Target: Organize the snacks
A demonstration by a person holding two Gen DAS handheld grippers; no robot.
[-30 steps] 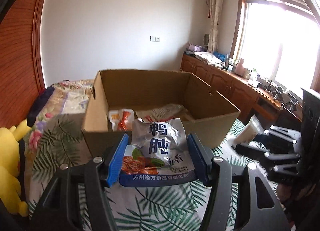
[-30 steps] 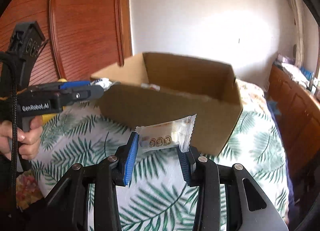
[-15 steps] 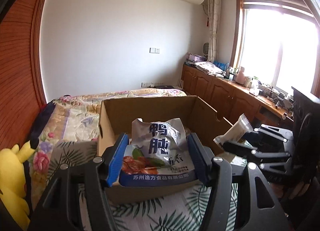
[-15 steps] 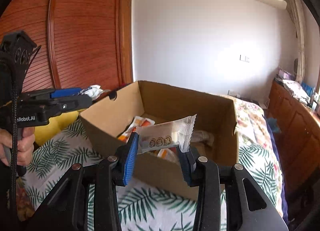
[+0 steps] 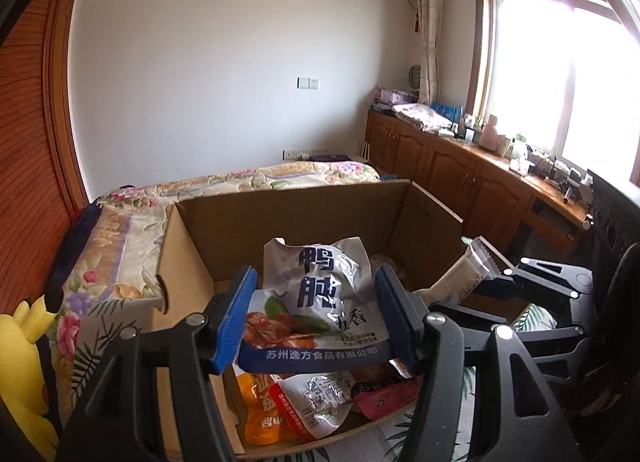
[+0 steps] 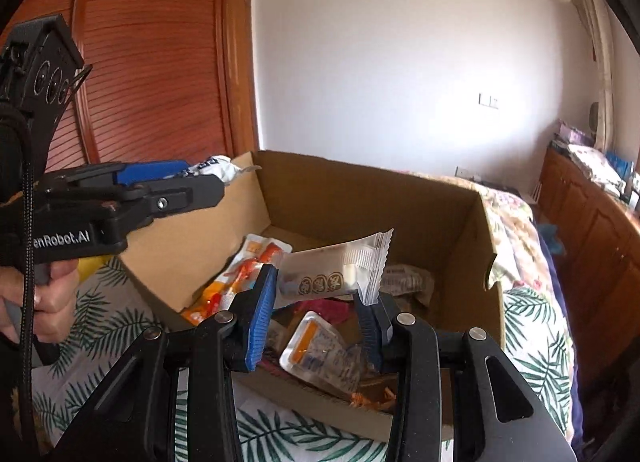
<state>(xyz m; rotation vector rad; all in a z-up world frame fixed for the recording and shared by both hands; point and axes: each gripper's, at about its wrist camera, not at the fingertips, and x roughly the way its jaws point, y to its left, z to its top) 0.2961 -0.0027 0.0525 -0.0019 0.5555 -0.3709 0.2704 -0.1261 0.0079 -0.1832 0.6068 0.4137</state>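
My left gripper (image 5: 316, 318) is shut on a grey-and-blue snack bag with Chinese print (image 5: 320, 302) and holds it above the open cardboard box (image 5: 280, 214). My right gripper (image 6: 320, 302) is shut on a small clear-and-white snack packet (image 6: 332, 270) and holds it over the same box (image 6: 360, 190). The box holds several snack packs, among them an orange pack (image 6: 240, 274) and a clear pack (image 6: 320, 354). The right gripper with its packet (image 5: 460, 278) shows at the right of the left wrist view; the left gripper (image 6: 160, 190) shows at the left of the right wrist view.
The box stands on a bed with a palm-leaf sheet (image 6: 532, 334) and a floral quilt (image 5: 120, 230). A yellow plush toy (image 5: 24, 362) lies at the left. Wooden cabinets (image 5: 460, 166) run under the window; a wooden wardrobe (image 6: 160, 62) stands behind.
Both grippers have risen and moved forward from in front of the box to over its opening, each still holding its snack.
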